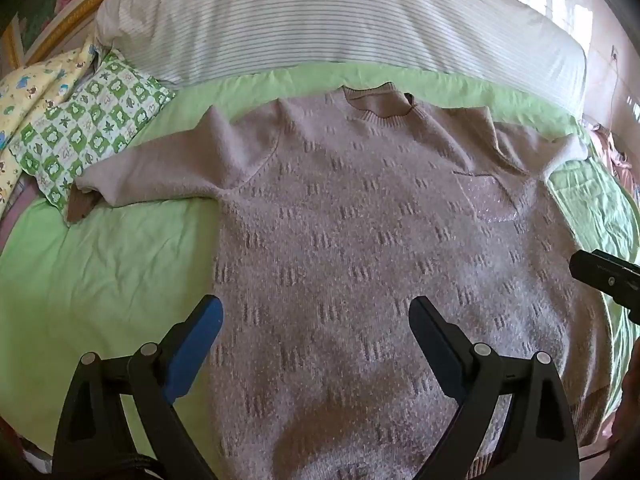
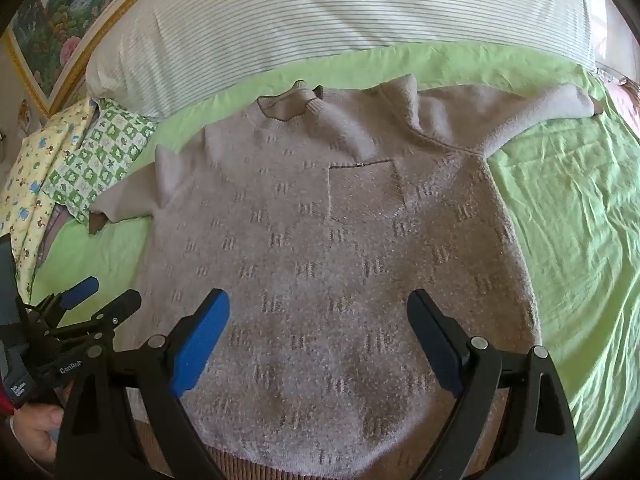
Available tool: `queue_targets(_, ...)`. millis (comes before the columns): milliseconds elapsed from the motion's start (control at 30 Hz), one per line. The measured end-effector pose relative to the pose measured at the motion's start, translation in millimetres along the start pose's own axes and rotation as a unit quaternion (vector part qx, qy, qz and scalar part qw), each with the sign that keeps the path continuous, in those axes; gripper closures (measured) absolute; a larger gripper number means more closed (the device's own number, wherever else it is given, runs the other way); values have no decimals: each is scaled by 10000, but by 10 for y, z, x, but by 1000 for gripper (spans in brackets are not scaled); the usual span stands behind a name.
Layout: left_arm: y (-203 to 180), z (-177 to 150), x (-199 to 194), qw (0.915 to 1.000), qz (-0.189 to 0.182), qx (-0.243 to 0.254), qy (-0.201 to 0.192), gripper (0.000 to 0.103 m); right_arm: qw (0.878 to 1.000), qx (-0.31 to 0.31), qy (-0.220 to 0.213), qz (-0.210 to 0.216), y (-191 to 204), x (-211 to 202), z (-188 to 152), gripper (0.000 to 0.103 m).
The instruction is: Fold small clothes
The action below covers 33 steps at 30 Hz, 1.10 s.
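Observation:
A pale mauve knitted sweater (image 1: 360, 240) (image 2: 340, 240) lies flat, front up, on a green bed sheet (image 1: 100, 272) (image 2: 580, 220). Its collar points toward the far pillows and both sleeves are spread out sideways. A small chest pocket (image 2: 364, 192) shows on it. My left gripper (image 1: 316, 320) hovers open above the sweater's lower left part, nothing between its fingers. My right gripper (image 2: 318, 316) hovers open over the lower middle of the sweater, also holding nothing. The left gripper (image 2: 100, 292) appears at the left edge of the right wrist view, with a hand (image 2: 36, 428) under it.
A long striped bolster (image 1: 320, 20) (image 2: 320, 12) lies across the far side of the bed. A green checked pillow (image 1: 88, 132) (image 2: 100, 156) and a yellow patterned one (image 1: 28, 92) sit at the far left. A framed picture (image 2: 60, 12) hangs behind.

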<state>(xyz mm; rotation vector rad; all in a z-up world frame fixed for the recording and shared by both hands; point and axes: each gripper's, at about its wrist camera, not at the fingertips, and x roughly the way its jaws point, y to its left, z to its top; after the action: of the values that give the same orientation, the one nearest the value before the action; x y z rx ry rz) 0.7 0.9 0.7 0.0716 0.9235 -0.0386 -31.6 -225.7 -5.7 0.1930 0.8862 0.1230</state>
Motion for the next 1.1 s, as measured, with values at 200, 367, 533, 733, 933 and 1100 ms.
queue_targets(200, 22, 24, 6, 10000, -45, -30, -6, 8, 10000, -77, -63, -7, 26, -9, -7, 12)
queue_targets(367, 7, 12, 3, 10000, -76, -19, -9, 8, 9999, -92, -43, -16, 37, -1, -15, 12)
queue_targets(533, 26, -29, 3, 10000, -83, -37, -3, 8, 10000, -90, -33, -14, 43, -1, -20, 12)
queue_targets(733, 12, -26, 5, 10000, -53, -22, -14, 8, 10000, -84, -25, 7, 47, -4, -20, 12)
queue_targets(933, -16, -20, 3, 9999, -128, -36, -54, 8, 10000, -84, -48, 23, 49, -7, -32, 12)
queue_targets(1100, -42, 9, 3, 9998, -168, -23, -75, 8, 10000, -53, -46, 55, 38, -19, -34, 12)
